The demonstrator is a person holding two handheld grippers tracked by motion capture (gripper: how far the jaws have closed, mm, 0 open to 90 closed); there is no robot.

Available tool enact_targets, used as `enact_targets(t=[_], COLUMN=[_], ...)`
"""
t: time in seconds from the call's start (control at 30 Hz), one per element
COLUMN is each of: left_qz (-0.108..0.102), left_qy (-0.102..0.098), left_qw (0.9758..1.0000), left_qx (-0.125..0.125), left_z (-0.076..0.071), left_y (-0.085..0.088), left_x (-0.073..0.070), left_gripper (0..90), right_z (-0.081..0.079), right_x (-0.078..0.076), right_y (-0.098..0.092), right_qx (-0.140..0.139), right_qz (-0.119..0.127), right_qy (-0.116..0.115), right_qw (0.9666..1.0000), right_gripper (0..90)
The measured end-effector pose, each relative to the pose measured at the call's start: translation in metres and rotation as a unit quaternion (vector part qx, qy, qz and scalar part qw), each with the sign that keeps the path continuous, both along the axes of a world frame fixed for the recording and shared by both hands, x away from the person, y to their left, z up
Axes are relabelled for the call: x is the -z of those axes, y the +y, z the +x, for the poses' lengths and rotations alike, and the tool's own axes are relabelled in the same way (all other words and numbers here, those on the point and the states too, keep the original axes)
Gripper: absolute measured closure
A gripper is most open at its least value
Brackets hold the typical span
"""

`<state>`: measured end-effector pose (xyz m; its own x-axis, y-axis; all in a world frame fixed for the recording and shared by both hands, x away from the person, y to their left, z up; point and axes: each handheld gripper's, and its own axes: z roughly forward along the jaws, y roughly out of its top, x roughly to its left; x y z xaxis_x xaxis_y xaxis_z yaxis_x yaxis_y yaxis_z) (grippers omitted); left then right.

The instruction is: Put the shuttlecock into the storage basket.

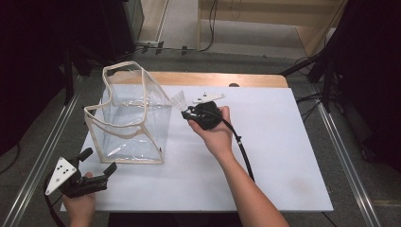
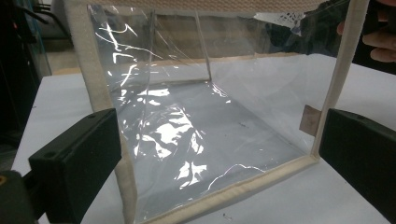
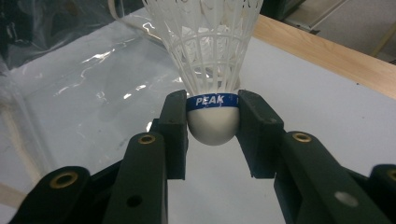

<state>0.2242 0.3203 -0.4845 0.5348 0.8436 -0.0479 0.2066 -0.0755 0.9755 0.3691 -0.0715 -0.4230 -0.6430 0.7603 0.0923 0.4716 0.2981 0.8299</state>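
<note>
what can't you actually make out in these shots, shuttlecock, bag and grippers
- Shuttlecock: right gripper view, the top edge cuts off its feather tips; high view, it is small and pale, its cork hidden by the right gripper.
- Clear bag: left gripper view, the frame crops its top rim, and glare blurs what lies inside.
- Left gripper: high view, too small to tell if its jaws touch the bag.
- Tag on the bag: too small to read.
</note>
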Motion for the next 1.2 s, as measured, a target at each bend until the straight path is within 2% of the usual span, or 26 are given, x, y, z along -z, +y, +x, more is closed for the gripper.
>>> enact_targets(t=[0.3,0.67,0.97,1.2], left_qz=[-0.001,-0.001,-0.001,0.0], left_qy=[-0.001,-0.001,-0.001,-0.001], left_qw=[1.0,1.0,1.0,1.0], left_qx=[-0.001,0.001,0.002,0.002], left_z=[-0.001,-0.001,-0.001,0.0], left_y=[0.001,0.001,0.001,0.001], left_x=[0.0,0.0,0.0,0.0], left_gripper=[0.0,0.0,0.0,0.0], right_z=[-0.01,-0.017,-0.023,-0.028], right_x=[-0.015,-0.025,-0.037,-0.046], right_y=[0.002,0.011,0.015,0.019], right_qx=[-0.008,-0.021,-0.018,-0.023], right_qz=[0.008,0.024,0.041,0.042], right_qy=[-0.015,-0.021,-0.028,-0.037], right_qw=[0.9998,0.9993,0.9986,0.9982], right_gripper=[63.0,63.0,63.1,63.1])
